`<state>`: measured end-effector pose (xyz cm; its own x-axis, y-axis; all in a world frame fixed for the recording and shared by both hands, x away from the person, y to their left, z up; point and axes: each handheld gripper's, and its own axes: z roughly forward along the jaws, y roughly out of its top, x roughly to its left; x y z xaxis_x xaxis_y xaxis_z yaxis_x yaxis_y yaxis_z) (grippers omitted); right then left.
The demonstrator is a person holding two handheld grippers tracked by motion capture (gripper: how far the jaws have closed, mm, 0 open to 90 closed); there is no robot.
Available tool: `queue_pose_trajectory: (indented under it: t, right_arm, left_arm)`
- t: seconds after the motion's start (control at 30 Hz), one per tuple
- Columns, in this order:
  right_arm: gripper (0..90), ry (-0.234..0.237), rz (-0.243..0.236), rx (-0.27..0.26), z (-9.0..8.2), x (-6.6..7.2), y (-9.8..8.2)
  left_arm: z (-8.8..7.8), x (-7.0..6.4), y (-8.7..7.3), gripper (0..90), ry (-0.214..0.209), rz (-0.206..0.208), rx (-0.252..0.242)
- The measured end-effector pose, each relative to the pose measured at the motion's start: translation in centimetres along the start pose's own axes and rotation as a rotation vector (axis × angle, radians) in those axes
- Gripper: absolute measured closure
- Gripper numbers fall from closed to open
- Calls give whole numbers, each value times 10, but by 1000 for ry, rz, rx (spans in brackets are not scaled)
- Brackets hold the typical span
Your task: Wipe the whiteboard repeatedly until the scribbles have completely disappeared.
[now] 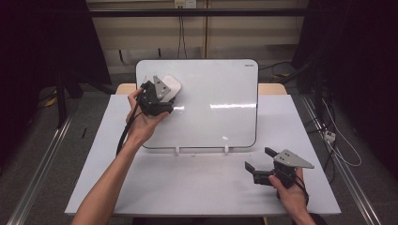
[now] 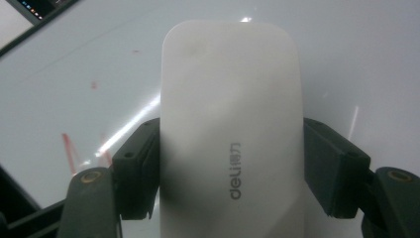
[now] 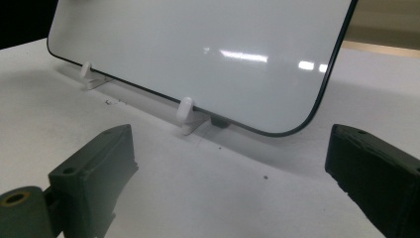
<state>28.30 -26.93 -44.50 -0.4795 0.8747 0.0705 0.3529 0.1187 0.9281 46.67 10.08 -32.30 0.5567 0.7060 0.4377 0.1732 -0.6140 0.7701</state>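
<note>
My left hand-held gripper (image 2: 230,168) clamps the eraser (image 2: 230,124) against the whiteboard (image 1: 220,89), mid-wipe, I judge; red marks (image 2: 69,148) remain, needing a sideways stroke; my right hand-held gripper (image 1: 259,159) waits wide, empty, over the worktop (image 1: 187,183).

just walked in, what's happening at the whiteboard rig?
A person is working a whiteboard propped on small white stands on the table. The left gripper is shut on a white eraser, pressed against the board's upper left area, where a few faint red marks show beside it. The right gripper sits open over the table in front of the board's lower right corner, holding nothing.
</note>
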Motion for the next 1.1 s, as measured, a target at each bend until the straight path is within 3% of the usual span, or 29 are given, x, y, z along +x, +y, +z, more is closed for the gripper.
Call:
queue_pose_trajectory:
  t: [0.13,0.37,0.43,0.9,1.1]
  right_arm:
    - [51,2,-2,-1,0,0,0]
    - [51,2,-1,-3,-1,0,0]
    - [51,0,-1,-1,-1,-1,0]
    - [51,-4,6,-4,-3,-1,-1]
    - [51,-3,2,-5,-3,-2,-1]
  left_arm:
    - [0,-12,-5,308,-7,19,-17]
    - [0,-11,-5,310,-15,16,-17]
    - [-1,-2,-3,310,-6,-10,-24]
    - [-1,45,11,311,15,-92,-25]
    - [-2,55,13,311,16,-109,-25]
